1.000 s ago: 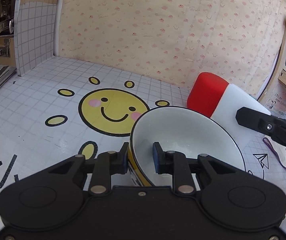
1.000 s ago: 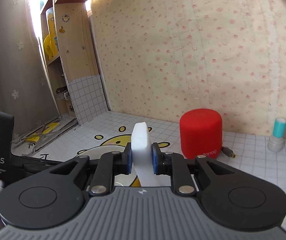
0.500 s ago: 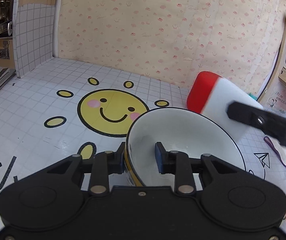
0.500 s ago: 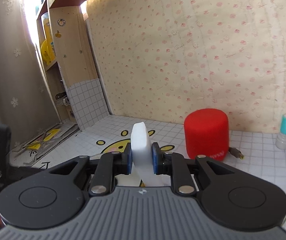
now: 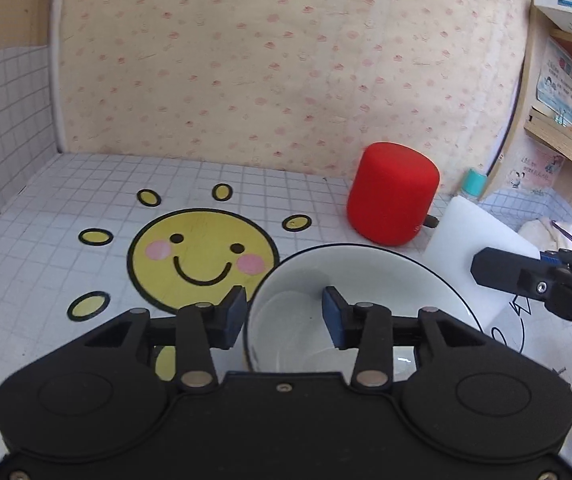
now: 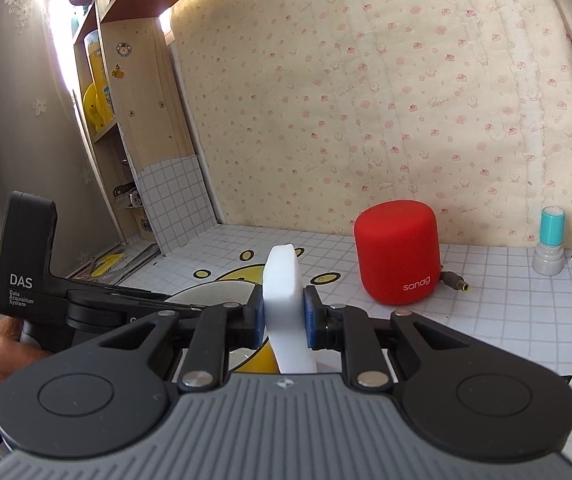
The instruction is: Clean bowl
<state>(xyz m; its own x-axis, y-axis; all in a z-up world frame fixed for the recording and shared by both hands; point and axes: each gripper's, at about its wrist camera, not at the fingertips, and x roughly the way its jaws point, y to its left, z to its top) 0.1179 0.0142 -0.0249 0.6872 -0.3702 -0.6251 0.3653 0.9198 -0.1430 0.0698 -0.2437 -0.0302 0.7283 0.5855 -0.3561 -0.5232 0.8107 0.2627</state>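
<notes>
The left hand-held gripper [image 5: 284, 316] has just been opening: a second ago its pads pinched the near rim of the white bowl [image 5: 365, 280], and now they stand spread, one outside the wall and one over the inside, with the rim between them but neither pad visibly pressing on it. The bowl, which was tipped toward the camera while held, now looks to sit level on the gridded table [image 5: 66, 248], at the edge of the printed yellow sun face [image 5: 202, 256] and in front of the red speaker [image 5: 391, 194]. The right hand-held gripper [image 6: 284, 320] is unchanged, its jaws pressed together on the white sponge block [image 6: 284, 292], which sticks up between the pads; in the left view that block [image 5: 473, 236] hangs just beside the bowl's right rim, outside the basin. Read together, this looks like a release: either the wiping pass is over and the bowl is being set down as done, or the left hand is about to take a fresh hold. The inside shows pale and glossy, with no clear dirt visible. With the bowl unheld, any further scrub from the sponge would likely push it across the table
</notes>
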